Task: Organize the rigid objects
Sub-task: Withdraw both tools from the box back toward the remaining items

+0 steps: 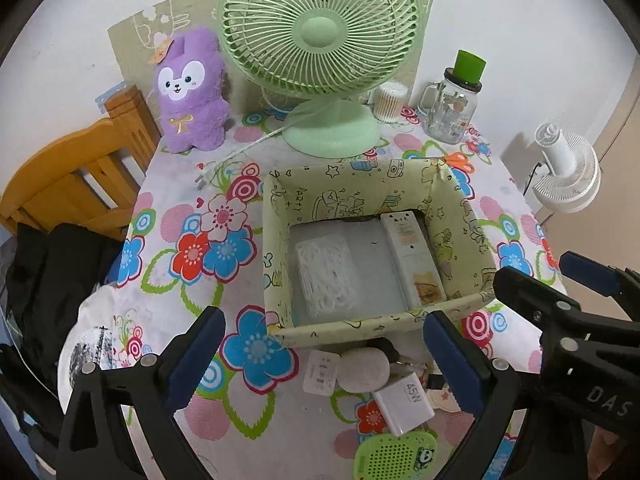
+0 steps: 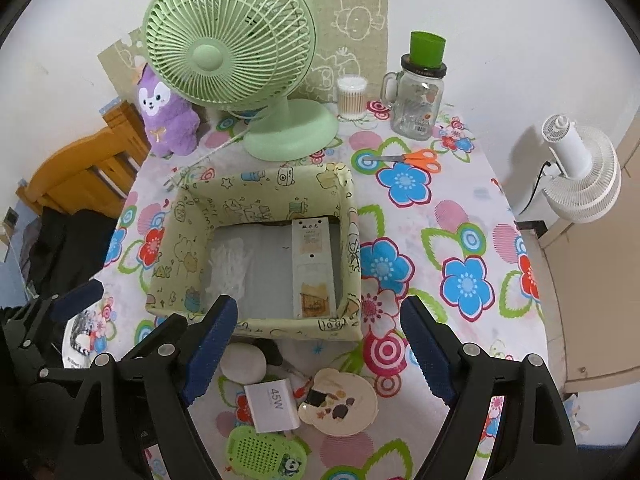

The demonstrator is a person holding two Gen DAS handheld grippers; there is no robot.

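Left wrist view, flowered tablecloth (image 1: 192, 216), white wall (image 1: 500, 20)

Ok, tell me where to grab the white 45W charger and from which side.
Grip the 45W charger across its two long flat sides, coming from above. It lies flat, its blocky body narrower than the open right gripper; the green speaker crowds its near end.

Two wrist fisheyes, side by side, both tilted steeply down over the table's near edge: left view centres the fabric box (image 1: 376, 248), right view holds it left of centre (image 2: 256, 248); both share the green fan (image 1: 320, 48).
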